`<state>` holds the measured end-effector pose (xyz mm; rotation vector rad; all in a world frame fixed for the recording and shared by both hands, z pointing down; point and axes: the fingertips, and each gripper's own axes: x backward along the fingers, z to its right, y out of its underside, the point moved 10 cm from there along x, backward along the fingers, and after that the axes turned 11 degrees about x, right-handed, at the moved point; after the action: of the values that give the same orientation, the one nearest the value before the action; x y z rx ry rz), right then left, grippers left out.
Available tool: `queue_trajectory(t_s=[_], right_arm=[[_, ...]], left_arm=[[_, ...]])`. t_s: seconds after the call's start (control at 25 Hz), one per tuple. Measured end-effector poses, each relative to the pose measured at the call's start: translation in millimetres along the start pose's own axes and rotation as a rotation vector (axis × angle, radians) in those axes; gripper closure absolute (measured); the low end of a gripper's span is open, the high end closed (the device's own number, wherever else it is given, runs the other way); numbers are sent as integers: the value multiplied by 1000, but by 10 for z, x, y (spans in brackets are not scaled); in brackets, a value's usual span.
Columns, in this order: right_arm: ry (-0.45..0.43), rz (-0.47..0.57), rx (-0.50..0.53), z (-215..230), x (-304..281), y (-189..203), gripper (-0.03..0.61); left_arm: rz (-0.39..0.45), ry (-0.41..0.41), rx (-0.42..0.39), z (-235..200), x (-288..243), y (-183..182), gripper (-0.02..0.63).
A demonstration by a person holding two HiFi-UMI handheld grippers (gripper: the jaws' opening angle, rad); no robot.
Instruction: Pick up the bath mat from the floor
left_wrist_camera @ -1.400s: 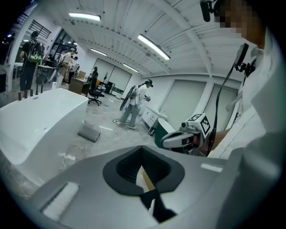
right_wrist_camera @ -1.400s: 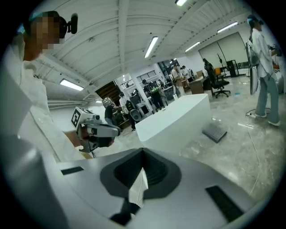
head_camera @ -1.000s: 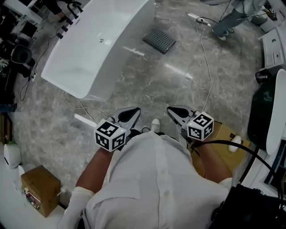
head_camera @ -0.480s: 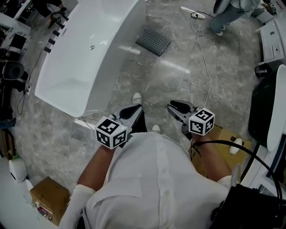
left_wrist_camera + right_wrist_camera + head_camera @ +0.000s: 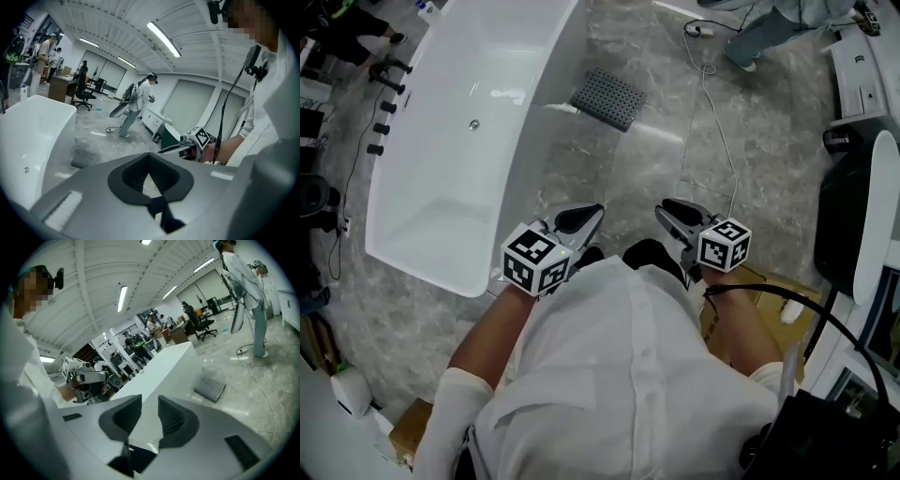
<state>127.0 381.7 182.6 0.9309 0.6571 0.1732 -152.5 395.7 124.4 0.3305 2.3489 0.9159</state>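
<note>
The bath mat (image 5: 609, 97) is a dark grey dotted square lying flat on the marble floor beside the tub, well ahead of both grippers. It also shows in the left gripper view (image 5: 86, 158) and the right gripper view (image 5: 210, 389). My left gripper (image 5: 584, 218) is held in front of my body, its jaws closed tip to tip (image 5: 149, 155) with nothing in them. My right gripper (image 5: 673, 208) hangs level with it; its jaws (image 5: 150, 401) have just been opening and stand apart, with nothing between them. Neither gripper touches the mat.
A long white bathtub (image 5: 459, 141) runs along the left. A cable (image 5: 717, 122) trails over the floor toward a standing person (image 5: 759, 37). A cardboard box (image 5: 769, 300) lies by my right side, next to a dark green and white fixture (image 5: 853, 216).
I have walked forward along the tub, both grippers moving with me, and the mat is now closer. The right gripper's jaws have parted; the left jaws stay closed.
</note>
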Motion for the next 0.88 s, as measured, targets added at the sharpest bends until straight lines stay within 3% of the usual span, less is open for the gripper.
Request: queue_trajectory(t_s=[0.16,0.4,0.68,0.88], right_arm=[[13,1,-49,356,-238,-203,482],[12,-18,-113,1263,-567,-370,483],[-24,-43,-182,2828,-1359,-448,483],[-54,-64,-315,4054,-2004,-224,483]], left_arm=[[-14,-2,13,-325,-88,-266,607],[-25,-44,41,-672,-460,-629,607],[-71,-138,124,-1268,-1240,-1228,607],[-114,-163,189,-1713,-1980,-1593,607]])
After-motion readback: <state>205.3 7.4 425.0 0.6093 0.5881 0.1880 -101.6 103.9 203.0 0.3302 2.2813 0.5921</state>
